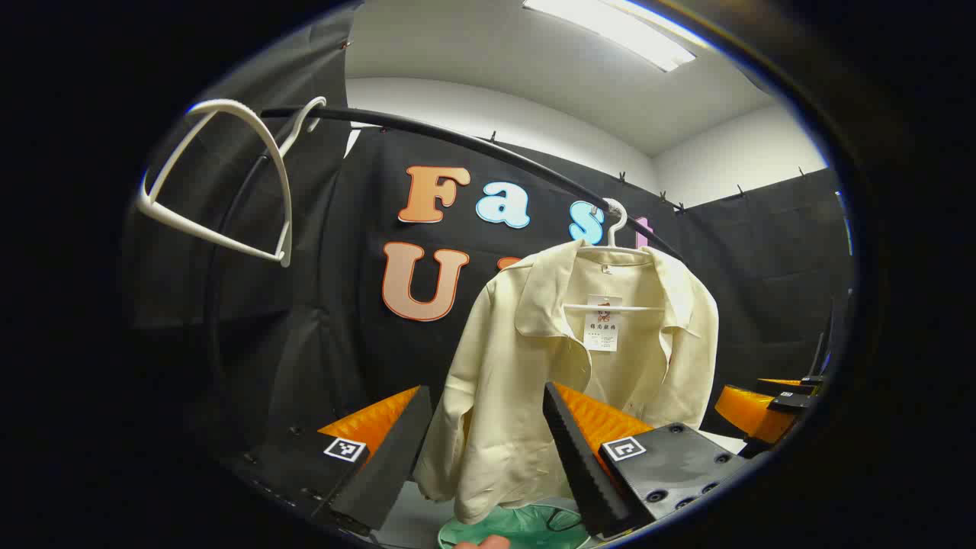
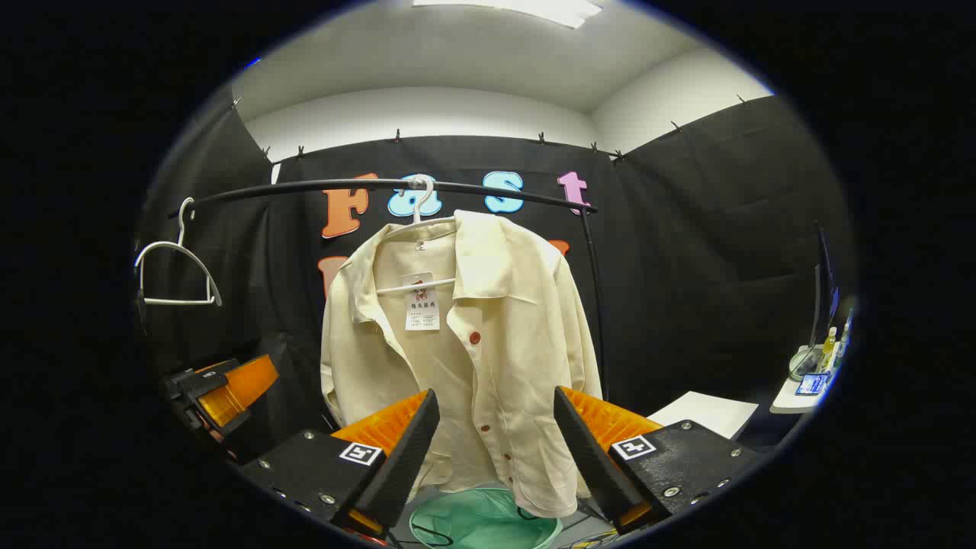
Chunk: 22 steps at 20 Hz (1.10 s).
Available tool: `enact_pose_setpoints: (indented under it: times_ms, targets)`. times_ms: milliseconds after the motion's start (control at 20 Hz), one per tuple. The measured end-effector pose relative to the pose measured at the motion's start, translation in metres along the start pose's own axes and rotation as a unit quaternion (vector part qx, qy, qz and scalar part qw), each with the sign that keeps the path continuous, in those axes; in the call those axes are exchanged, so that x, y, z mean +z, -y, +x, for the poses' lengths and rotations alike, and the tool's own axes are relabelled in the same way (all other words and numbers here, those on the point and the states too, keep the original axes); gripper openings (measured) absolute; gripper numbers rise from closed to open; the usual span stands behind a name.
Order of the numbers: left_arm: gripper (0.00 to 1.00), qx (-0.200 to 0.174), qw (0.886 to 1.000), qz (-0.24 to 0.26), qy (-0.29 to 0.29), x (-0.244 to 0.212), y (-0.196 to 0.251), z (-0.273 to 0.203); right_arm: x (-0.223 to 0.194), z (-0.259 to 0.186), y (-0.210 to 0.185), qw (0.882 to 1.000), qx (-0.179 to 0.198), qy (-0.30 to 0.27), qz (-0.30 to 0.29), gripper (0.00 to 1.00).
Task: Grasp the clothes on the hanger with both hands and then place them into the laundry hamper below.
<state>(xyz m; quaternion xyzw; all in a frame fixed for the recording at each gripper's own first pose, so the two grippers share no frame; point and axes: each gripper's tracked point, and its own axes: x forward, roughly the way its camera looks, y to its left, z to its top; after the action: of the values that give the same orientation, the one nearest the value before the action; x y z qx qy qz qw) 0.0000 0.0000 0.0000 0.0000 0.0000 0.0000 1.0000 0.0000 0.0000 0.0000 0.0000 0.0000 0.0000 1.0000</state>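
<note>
You are working in a staged recording booth, not a lived-in home: black cloth [image 2: 686,252] is clipped up as walls below bare white walls and a ceiling strip light [image 1: 610,30]. A black clothes rail [image 2: 381,185] with white hangers [image 2: 175,267] stands as the prop, and a side desk [image 2: 801,393] holds small bottles.

Shirt [image 2: 465,343] on hanger [image 2: 418,202] hung from rail [image 2: 320,186], directly above hamper [image 2: 480,522]; spare hanger [image 2: 177,267] hung farther left along same rail; both grippers, left [image 1: 488,457] and right [image 2: 496,450], in front of shirt, apart from it.
</note>
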Motion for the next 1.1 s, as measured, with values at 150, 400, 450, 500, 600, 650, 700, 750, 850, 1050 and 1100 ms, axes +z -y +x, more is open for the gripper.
enact_pose_setpoints:
  times_ms: [150,400,450,500,600,650,700,750,850,1050,1100]
  targets:
    - [0.97,-0.012,1.0,-0.002,0.002,0.0,0.004,0.002,-0.001,-0.001,0.0,1.0,-0.001,-0.002,-0.001,0.94]
    - [0.97,-0.02,1.0,-0.008,0.008,0.005,0.009,0.006,-0.001,-0.005,0.003,1.0,-0.005,-0.003,-0.006,0.94]
    - [0.97,-0.021,1.0,-0.006,0.008,0.005,0.01,0.007,-0.002,-0.007,0.003,1.0,-0.006,-0.003,-0.006,0.94]
    - [0.97,-0.023,1.0,-0.004,0.009,0.006,0.011,0.006,-0.002,-0.007,0.003,1.0,-0.006,-0.004,-0.005,0.94]
    - [0.97,-0.024,1.0,-0.002,0.009,0.006,0.011,0.004,-0.003,-0.009,0.003,1.0,-0.007,-0.004,-0.004,0.94]
    - [0.97,-0.024,1.0,-0.003,0.009,0.006,0.01,0.004,-0.003,-0.008,0.003,1.0,-0.008,-0.005,-0.005,0.94]
    - [0.97,-0.025,1.0,-0.004,0.008,0.007,0.009,0.002,-0.005,-0.007,0.002,1.0,-0.008,-0.005,-0.005,0.94]
    - [0.97,-0.025,1.0,-0.004,0.009,0.007,0.008,0.0,-0.005,-0.009,-0.001,1.0,-0.008,-0.006,-0.006,0.94]
    - [0.97,-0.023,1.0,0.0,0.008,0.007,0.003,-0.002,-0.005,-0.006,-0.003,1.0,-0.009,-0.007,-0.008,0.94]
    - [0.97,-0.019,1.0,0.002,0.005,0.005,-0.008,-0.003,-0.008,-0.005,-0.012,1.0,-0.006,-0.006,-0.013,0.94]
    - [0.93,-0.017,1.0,0.001,0.003,0.005,-0.011,-0.002,-0.003,-0.002,-0.015,1.0,-0.004,-0.002,-0.018,0.94]
